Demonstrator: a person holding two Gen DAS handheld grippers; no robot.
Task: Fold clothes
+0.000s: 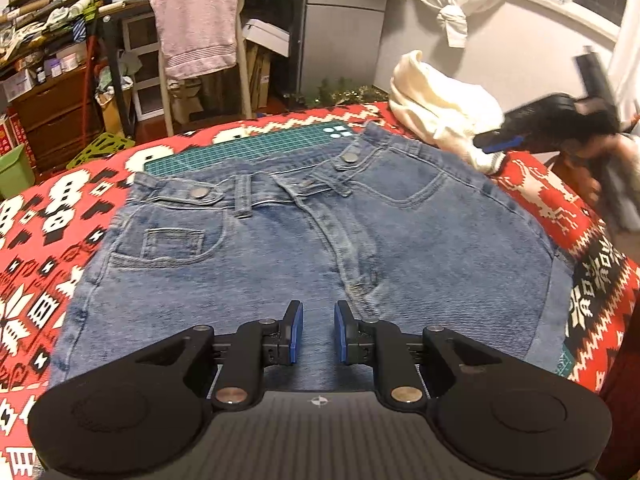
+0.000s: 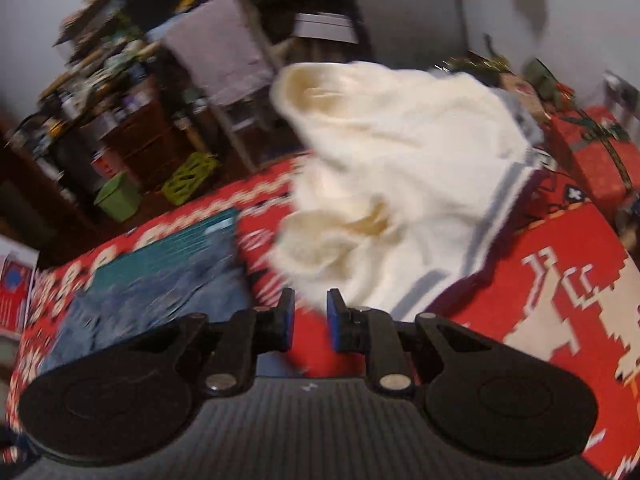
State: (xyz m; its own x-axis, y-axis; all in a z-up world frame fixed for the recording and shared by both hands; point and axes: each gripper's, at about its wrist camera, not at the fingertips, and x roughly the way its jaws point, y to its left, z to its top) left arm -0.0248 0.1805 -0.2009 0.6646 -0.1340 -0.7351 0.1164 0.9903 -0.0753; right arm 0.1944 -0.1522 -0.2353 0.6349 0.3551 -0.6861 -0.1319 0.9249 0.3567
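Blue denim jeans (image 1: 304,240) lie flat on a red patterned cloth (image 1: 48,240), waistband at the far side over a green cutting mat (image 1: 248,146). My left gripper (image 1: 319,334) hovers open just above the denim near the crotch seam, nothing between its blue pads. A crumpled cream garment (image 1: 436,108) sits at the far right of the table. My right gripper (image 2: 310,320) is open and empty, close in front of the cream garment (image 2: 400,168); that view is blurred. In the left wrist view the right gripper (image 1: 496,142) is a dark blur beside the garment.
A chair draped with a pink towel (image 1: 196,24) stands beyond the table. Cluttered shelves (image 1: 44,20) and wooden drawers (image 1: 56,112) fill the left background. A green bin (image 1: 14,168) stands on the floor at left. A red gift box (image 2: 592,152) sits at the far right.
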